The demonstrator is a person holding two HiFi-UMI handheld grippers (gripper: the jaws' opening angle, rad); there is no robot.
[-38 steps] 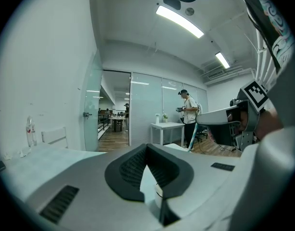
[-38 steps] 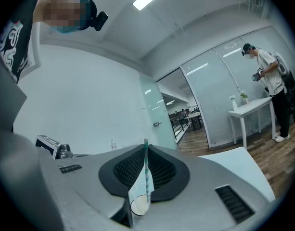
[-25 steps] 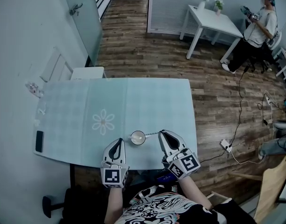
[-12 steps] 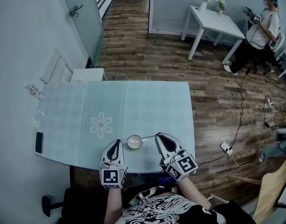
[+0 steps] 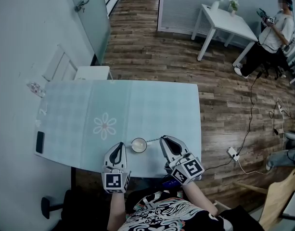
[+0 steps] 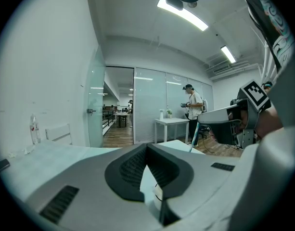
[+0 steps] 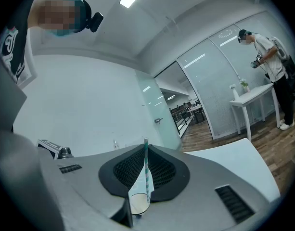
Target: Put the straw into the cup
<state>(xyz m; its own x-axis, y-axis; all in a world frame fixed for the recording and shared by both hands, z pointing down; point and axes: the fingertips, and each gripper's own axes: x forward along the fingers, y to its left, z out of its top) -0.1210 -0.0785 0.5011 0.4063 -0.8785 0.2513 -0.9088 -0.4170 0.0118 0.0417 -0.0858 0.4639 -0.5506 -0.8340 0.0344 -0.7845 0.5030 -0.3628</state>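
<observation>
the right gripper (image 5: 163,140) pinches the straw (image 7: 147,167) tight so it can aim at the cup (image 5: 139,145), and the left gripper (image 5: 120,145) sits closed and empty beside it.

The straw (image 7: 147,165) is striped teal and white, and the cup (image 5: 139,145) is white. The tablecloth (image 5: 152,105) is pale blue-green with a faint check and one white flower (image 5: 105,126). The floor (image 5: 147,57) is brown planks, the phone (image 5: 39,142) black, the shirt (image 5: 161,215) black-and-white swirls.

Cup (image 5: 139,145) between left gripper (image 5: 120,145), right gripper (image 5: 164,140), on table (image 5: 152,105)
</observation>
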